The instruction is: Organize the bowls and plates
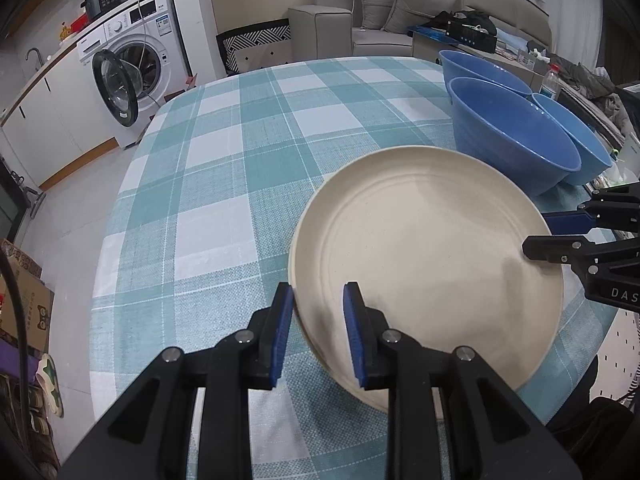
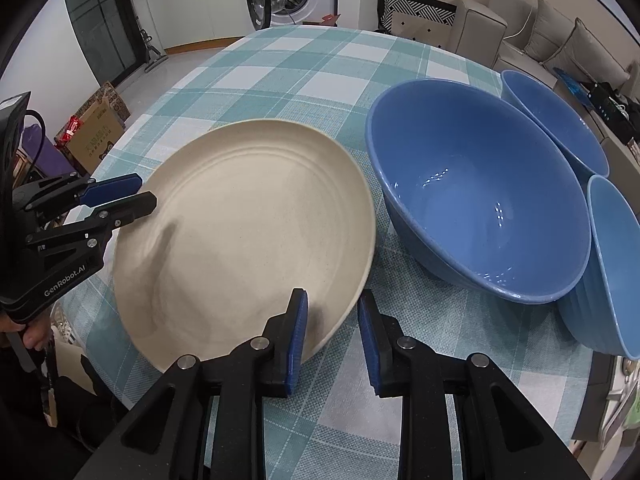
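A cream plate (image 1: 432,256) (image 2: 248,224) lies on the checked tablecloth, on top of another plate whose rim shows under its near edge. My left gripper (image 1: 318,304) (image 2: 140,198) is open and straddles the plate's rim, one pad over it and one outside. My right gripper (image 2: 332,312) (image 1: 540,232) is open and straddles the opposite rim the same way. Three blue bowls stand close together beside the plate: a large one (image 2: 476,188) (image 1: 516,136), and two others (image 2: 560,120) (image 2: 616,264) behind and beside it.
The round table (image 1: 224,168) with the teal checked cloth stretches away beyond the plate. A washing machine (image 1: 136,56), a sofa (image 1: 384,12) and a cardboard box (image 2: 96,132) stand on the floor around it.
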Demonstrator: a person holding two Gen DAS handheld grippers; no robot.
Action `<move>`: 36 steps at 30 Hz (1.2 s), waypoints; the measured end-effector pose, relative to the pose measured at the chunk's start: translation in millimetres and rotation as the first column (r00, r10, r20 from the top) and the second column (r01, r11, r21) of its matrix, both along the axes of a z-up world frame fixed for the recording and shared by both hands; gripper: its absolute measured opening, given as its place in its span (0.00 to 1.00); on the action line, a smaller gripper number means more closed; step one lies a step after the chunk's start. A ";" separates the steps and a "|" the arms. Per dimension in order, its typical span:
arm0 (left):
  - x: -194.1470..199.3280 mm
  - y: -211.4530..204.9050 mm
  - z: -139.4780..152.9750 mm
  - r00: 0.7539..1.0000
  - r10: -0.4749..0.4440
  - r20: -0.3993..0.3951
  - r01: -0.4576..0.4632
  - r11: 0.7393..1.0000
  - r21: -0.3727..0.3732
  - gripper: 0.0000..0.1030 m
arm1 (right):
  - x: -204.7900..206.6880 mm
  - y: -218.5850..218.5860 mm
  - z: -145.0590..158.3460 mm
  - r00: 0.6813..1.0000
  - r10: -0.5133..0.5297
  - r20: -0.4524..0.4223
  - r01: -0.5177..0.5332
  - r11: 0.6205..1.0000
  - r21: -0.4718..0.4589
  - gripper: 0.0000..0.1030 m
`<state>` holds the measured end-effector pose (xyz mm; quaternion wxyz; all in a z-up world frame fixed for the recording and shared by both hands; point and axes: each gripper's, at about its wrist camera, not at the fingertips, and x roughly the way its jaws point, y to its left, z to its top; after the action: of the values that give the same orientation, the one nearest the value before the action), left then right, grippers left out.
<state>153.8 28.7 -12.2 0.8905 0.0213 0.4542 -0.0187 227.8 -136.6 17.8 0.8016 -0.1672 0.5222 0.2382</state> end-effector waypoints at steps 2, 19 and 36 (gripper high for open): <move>-0.2 0.6 0.1 1.000 -0.001 0.001 0.001 1.000 -0.002 0.24 | 0.2 0.9 -2.4 1.000 0.002 -0.003 -0.002 1.000 -0.006 0.26; 0.1 6.3 -10.2 0.999 0.019 -0.035 -0.019 1.000 -0.003 0.36 | 5.9 10.4 -17.6 0.999 0.038 -0.018 -0.039 0.998 -0.044 0.34; 4.6 3.6 -14.7 0.999 0.006 -0.039 -0.006 1.000 0.003 0.49 | 0.9 10.3 -20.0 0.998 0.055 -0.032 -0.057 0.997 -0.059 0.61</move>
<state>158.4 32.3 -26.8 0.8815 0.0207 0.4715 -0.0159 228.7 -126.3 -2.1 0.7812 -0.2022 0.5364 0.2472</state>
